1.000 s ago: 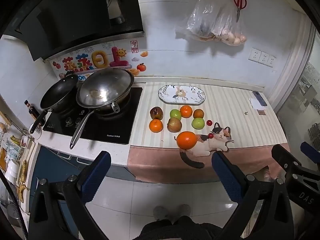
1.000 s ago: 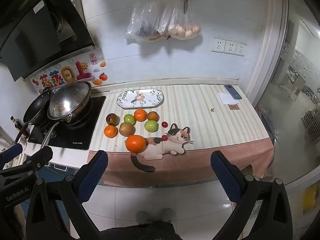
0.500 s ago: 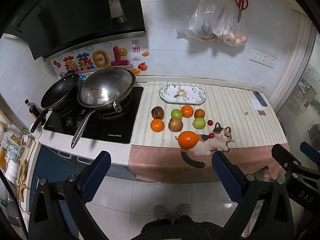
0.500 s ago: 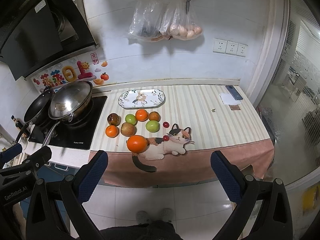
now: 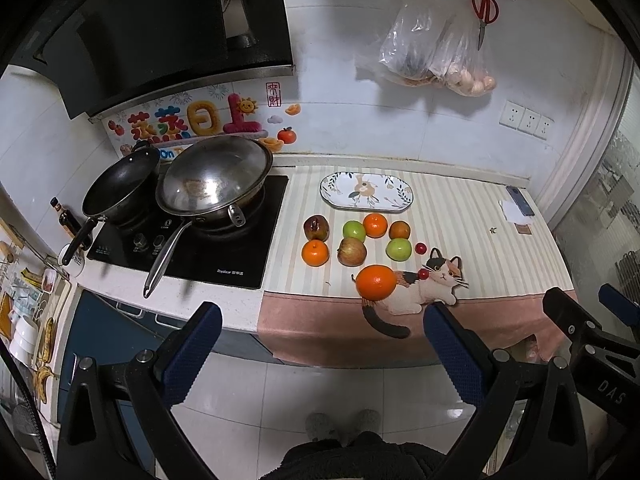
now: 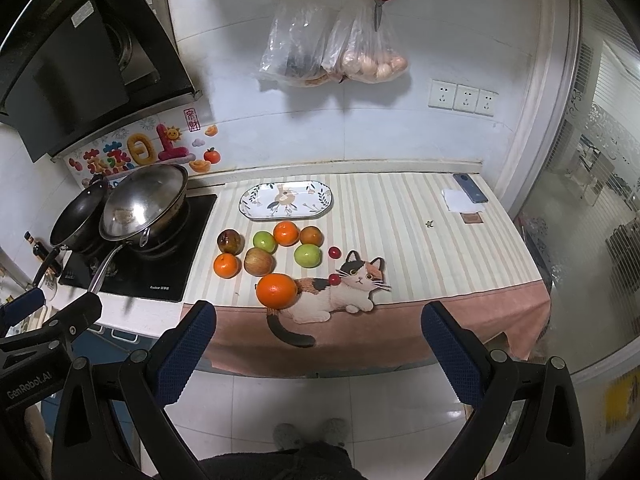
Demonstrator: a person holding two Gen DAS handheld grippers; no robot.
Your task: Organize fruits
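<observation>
Fruit is sitting loose on the striped cloth-covered surface [image 6: 420, 232], the large round orange [image 6: 277, 290] nearest me. I am holding both left tongs [image 5: 320, 344] and right tongs [image 6: 318, 340] spread, empty. It looks firm, rollable; I would pinch across its middle.

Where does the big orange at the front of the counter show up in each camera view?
Left wrist view: the big orange sits right of centre, on the cat picture's back end.
Right wrist view: the big orange sits left of centre, on the same spot.
Shared landmark: the patterned plate behind the fruit.
</observation>
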